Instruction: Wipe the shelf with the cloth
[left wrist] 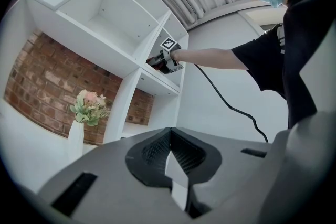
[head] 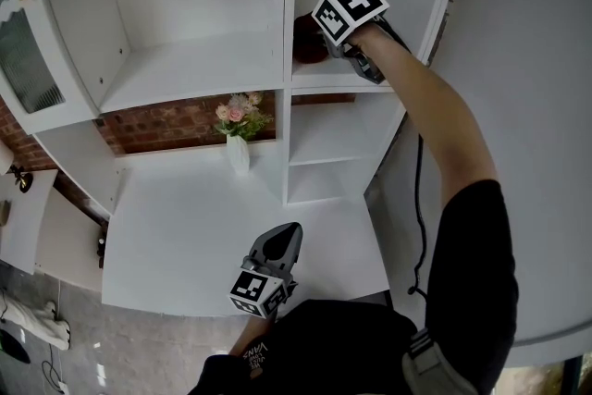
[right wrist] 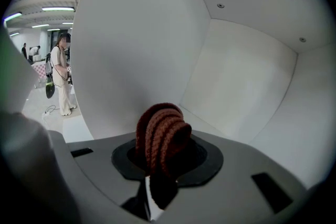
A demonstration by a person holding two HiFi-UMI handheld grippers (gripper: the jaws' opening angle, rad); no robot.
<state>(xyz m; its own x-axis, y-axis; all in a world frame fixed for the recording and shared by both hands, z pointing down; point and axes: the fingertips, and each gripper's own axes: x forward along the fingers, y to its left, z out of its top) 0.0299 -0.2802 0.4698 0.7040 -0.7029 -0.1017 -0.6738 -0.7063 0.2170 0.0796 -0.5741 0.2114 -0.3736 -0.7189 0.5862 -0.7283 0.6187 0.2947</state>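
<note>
White shelf unit (head: 282,14) across the upper head view, split by an upright divider into wide left bays and narrow right ones. Below it, a white desk top (head: 203,236), bare apart from the vase, with a red brick wall (head: 166,127) behind through the open back of the lowest bay. At far left, a cabinet door with ribbed glass (head: 18,55), swung open. Right arm in a black sleeve stretched up from the lower right into the upper right compartment, a black cable (head: 421,199) hanging beside it down the white side panel. At the end of that arm, right gripper (right wrist: 157,157), jaws clamped on a bunched brown knitted cloth (right wrist: 160,134), folded loops sticking out past the jaws toward the compartment's back corner. In the head view, cloth (head: 307,37) low in that compartment, close to the divider and just over the shelf board (head: 319,77); contact with the board impossible to tell. Left gripper (left wrist: 169,147) held low over the desk's front edge, well apart from the shelf, jaws closed together with nothing between them. On the desk against the brick, a slim white vase (head: 238,154) with pink and white flowers (head: 240,114).
</note>
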